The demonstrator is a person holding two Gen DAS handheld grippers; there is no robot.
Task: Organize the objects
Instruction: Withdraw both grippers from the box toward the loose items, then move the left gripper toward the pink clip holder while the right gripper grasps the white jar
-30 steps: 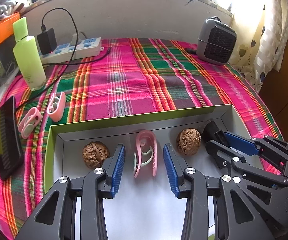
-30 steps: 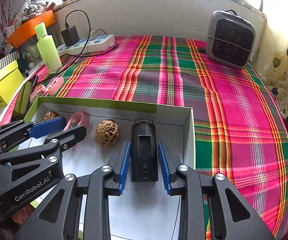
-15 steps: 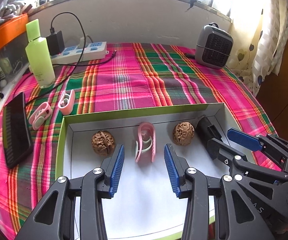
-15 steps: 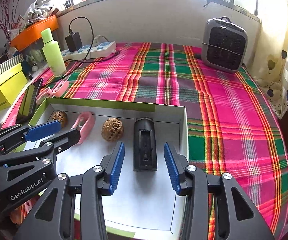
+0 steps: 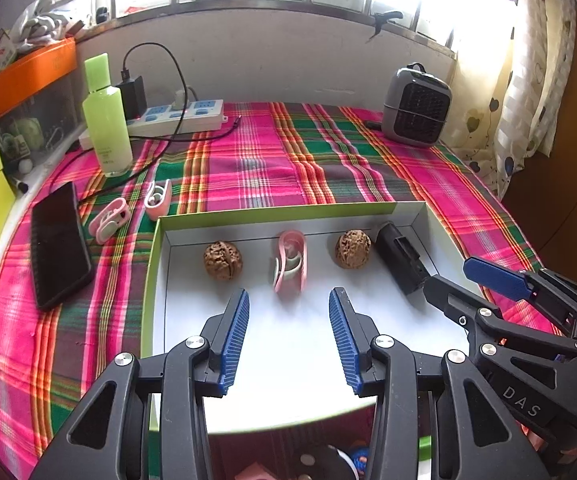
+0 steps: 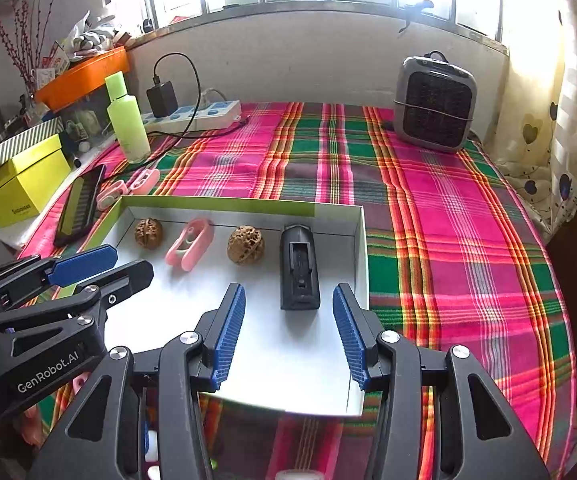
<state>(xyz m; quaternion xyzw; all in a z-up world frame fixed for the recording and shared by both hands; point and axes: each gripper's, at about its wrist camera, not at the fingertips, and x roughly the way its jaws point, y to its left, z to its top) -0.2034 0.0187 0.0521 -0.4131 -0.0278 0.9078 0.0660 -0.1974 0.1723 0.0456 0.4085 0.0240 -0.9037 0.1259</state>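
Right gripper [image 6: 288, 304] over white box [image 6: 362, 248], jaws apart and just been opening, nothing between pads; black holder [image 6: 299, 270] lies flat in box just ahead of tips. Left gripper [image 5: 288, 308] beside it, jaws part open, holding nothing; pink clip [image 5: 290, 264] lies just ahead. Row along far wall of box: walnut [image 5: 222, 260], pink clip, second walnut [image 5: 352, 249], black holder. Outside box on checked cloth [image 6: 448, 208]: two more pink clips [image 5: 132, 210], phone [image 5: 58, 248], green bottle [image 5: 106, 120], power strip [image 5: 184, 116], small heater [image 6: 434, 106].
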